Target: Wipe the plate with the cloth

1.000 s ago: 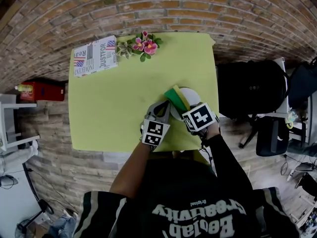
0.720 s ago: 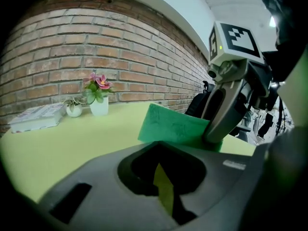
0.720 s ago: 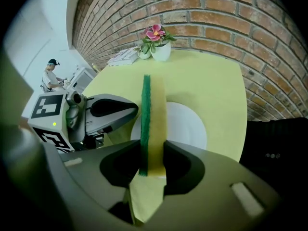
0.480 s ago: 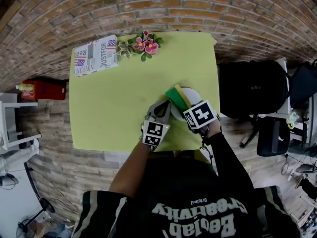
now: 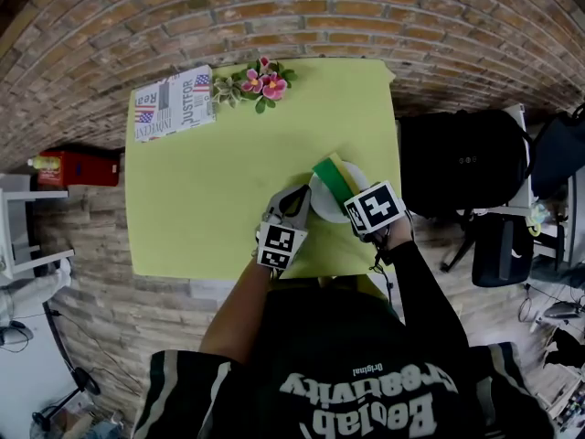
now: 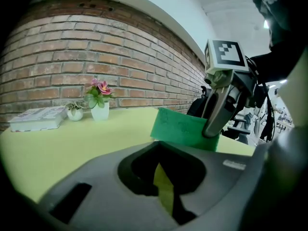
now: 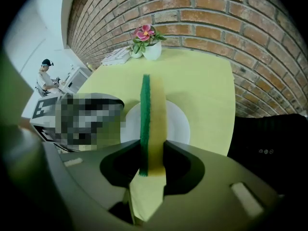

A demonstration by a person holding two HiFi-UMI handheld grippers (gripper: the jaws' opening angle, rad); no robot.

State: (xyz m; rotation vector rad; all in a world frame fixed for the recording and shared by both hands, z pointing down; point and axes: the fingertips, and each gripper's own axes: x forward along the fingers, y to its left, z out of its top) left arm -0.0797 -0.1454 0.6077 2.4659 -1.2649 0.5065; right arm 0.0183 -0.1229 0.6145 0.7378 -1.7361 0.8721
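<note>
A white plate lies near the front right corner of the yellow-green table. My right gripper is shut on a sponge-like cloth, green on one face and yellow on the other, held on edge over the plate. In the right gripper view the cloth stands upright between the jaws above the plate. My left gripper is at the plate's left rim, its jaws together with only a thin slit between them. The left gripper view shows the green cloth and no plate.
A potted pink flower and a printed magazine sit at the table's far edge. A black bag on a chair stands just right of the table. A red box is on the floor at the left.
My right gripper has carried the cloth a little to the right over the plate. The left gripper has stayed almost where it was.
</note>
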